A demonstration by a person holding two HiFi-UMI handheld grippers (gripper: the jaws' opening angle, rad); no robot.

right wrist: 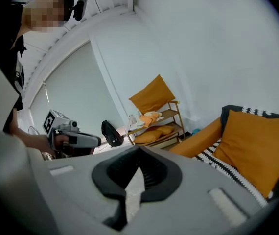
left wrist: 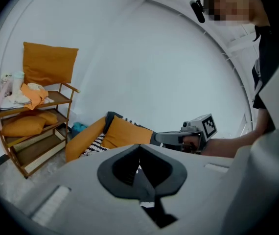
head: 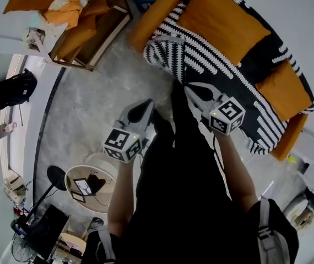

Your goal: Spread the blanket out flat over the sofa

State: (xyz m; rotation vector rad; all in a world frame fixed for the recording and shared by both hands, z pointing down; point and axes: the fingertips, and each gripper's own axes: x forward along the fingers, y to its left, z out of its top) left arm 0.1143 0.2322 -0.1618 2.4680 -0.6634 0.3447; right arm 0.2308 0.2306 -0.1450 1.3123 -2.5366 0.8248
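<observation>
A black-and-white patterned blanket [head: 201, 54] lies along the orange sofa [head: 154, 18] at the upper right of the head view, and its near left end is bunched in a fold [head: 165, 51]. Two orange cushions [head: 223, 23] [head: 283, 89] rest on it. Both grippers hang in the air over the floor in front of the sofa, apart from the blanket. My left gripper [head: 147, 105] [left wrist: 139, 147] is shut and holds nothing. My right gripper [head: 190, 91] [right wrist: 139, 149] is also shut and empty, a little short of the blanket's near edge. Each gripper view shows the other gripper held level.
A wooden shelf rack [head: 85, 26] with orange cushions stands at the upper left, beside the sofa's end. Against the left wall lies a black backpack [head: 11, 89]. A round side table [head: 91, 186] and a stand lamp [head: 55, 177] are behind me. Grey floor lies between.
</observation>
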